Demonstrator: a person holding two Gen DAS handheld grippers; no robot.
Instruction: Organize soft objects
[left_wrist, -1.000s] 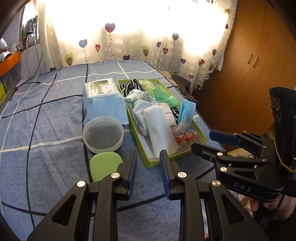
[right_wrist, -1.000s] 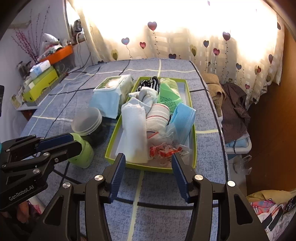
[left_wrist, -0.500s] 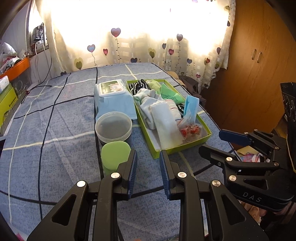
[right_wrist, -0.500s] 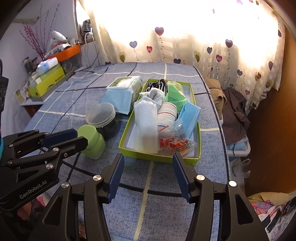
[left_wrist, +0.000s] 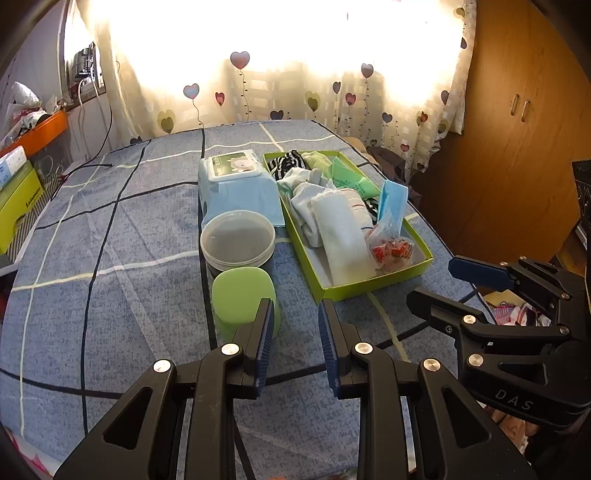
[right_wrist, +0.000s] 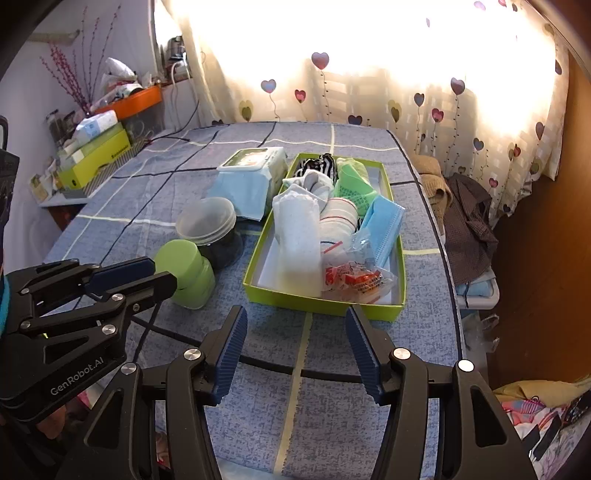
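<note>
While both claws are hanging back over the blue checked bedspread (right_wrist: 122, 206), nothing is getting handled yet. Left gripper (left_wrist: 295, 328) is sitting w/ its jaws partly spread, nothing between them, pointing down at bare cloth just in front of the green lidded pot (left_wrist: 242, 295). Right gripper (right_wrist: 293, 332) is standing wider apart, also empty, aiming at the near edge of the green tray (right_wrist: 321, 301).

Soft stuff is already lying packed in that tray: white folded towel (right_wrist: 297, 236) along the left side, rolled striped sock (right_wrist: 338, 218) next to it, blue face masks (right_wrist: 382, 225) leaning on the right wall, black-and-white striped cloth (right_wrist: 319, 166) and green mesh item (right_wrist: 354, 188) at the far end, clear bag of red-wrapped bits (right_wrist: 351, 277) at the near end.

Wet-wipes pack (right_wrist: 251, 177) and clear-lidded jar (right_wrist: 207, 225) are sitting outside, left of the tray; prob. kept apart as non-tray items.

Judging by this, the sorting is looking mostly done.
</note>
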